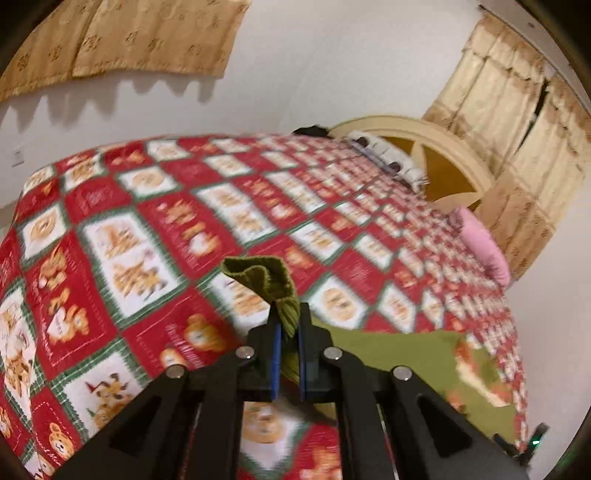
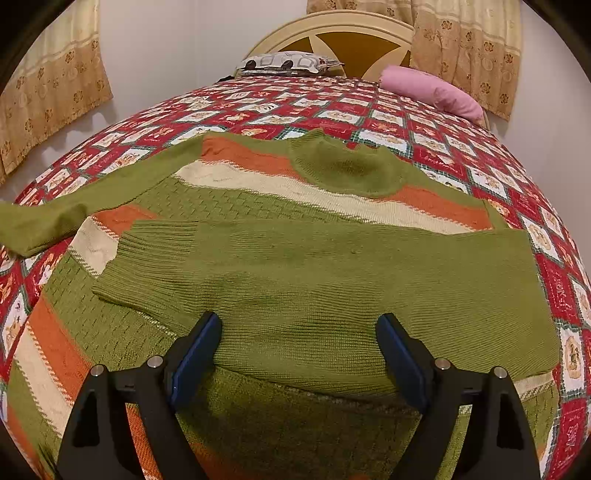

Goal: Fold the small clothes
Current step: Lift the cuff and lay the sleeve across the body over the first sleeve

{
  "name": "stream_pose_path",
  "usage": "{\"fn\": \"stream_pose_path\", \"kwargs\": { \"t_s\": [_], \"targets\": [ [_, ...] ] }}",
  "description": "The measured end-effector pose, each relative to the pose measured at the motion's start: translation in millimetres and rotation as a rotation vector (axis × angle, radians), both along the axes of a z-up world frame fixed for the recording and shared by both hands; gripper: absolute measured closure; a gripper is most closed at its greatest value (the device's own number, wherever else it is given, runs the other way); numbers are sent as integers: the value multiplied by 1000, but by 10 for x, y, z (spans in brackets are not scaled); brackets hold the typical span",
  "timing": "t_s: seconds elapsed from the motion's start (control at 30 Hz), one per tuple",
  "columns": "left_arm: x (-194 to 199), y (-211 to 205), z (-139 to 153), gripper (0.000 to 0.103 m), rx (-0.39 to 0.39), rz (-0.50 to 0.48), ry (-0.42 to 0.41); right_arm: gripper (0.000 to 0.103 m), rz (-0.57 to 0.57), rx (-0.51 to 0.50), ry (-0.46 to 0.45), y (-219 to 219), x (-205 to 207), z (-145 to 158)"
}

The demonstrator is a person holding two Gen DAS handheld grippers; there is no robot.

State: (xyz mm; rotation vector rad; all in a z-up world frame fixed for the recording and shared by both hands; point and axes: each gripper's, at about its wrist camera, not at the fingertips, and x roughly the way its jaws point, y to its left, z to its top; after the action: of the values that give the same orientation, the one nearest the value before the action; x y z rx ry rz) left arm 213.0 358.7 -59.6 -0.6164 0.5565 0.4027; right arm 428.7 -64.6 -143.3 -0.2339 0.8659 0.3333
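My left gripper [image 1: 289, 314] pinches the green sweater's [image 2: 295, 266] cuff [image 1: 269, 280], raised above the bed [image 1: 147, 221]. My right gripper [image 2: 299, 325] fingers spread wide over the folded sleeve [image 2: 332, 258], gripping nothing.

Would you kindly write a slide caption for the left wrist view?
Left gripper shut on the green sweater's cuff, lifted above the red patchwork quilt.

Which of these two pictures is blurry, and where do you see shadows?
Left wrist view: the quilt is smeared by motion blur, the green cuff sharper; curtain shadows fall on the wall. Right wrist view: sharp, the sweater knit clear, bulged by the fisheye; a shadow lies near the right gripper.
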Motion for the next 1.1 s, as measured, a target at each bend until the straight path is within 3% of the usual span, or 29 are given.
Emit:
{"fn": "stream_pose_path", "kwargs": {
  "t_s": [0.1, 0.2, 0.37, 0.6, 0.8, 0.97, 1.1],
  "targets": [
    [126, -142, 283, 96, -22, -67, -60, 16, 16, 112, 55, -132, 60, 94],
    [247, -343, 616, 96, 5, -119, -105, 16, -55, 213, 46, -412, 76, 307],
    [429, -569, 1079, 96, -5, -150, -191, 16, -117, 265, 3, -803, -57, 599],
    [783, -1215, 1512, 96, 18, -282, -266, 16, -110, 279, 8, -1090, -378, 635],
    [1133, -1908, 1629, 96, 0, -407, -292, 16, -125, 285, 2, -1329, -585, 612],
    [1391, -2678, 1552, 96, -15, -523, -276, 16, -156, 285, 17, -1550, -699, 554],
    [1545, -3302, 1278, 96, 74, -565, -235, 16, -188, 301, 26, -1741, -800, 502]
  ]
}}
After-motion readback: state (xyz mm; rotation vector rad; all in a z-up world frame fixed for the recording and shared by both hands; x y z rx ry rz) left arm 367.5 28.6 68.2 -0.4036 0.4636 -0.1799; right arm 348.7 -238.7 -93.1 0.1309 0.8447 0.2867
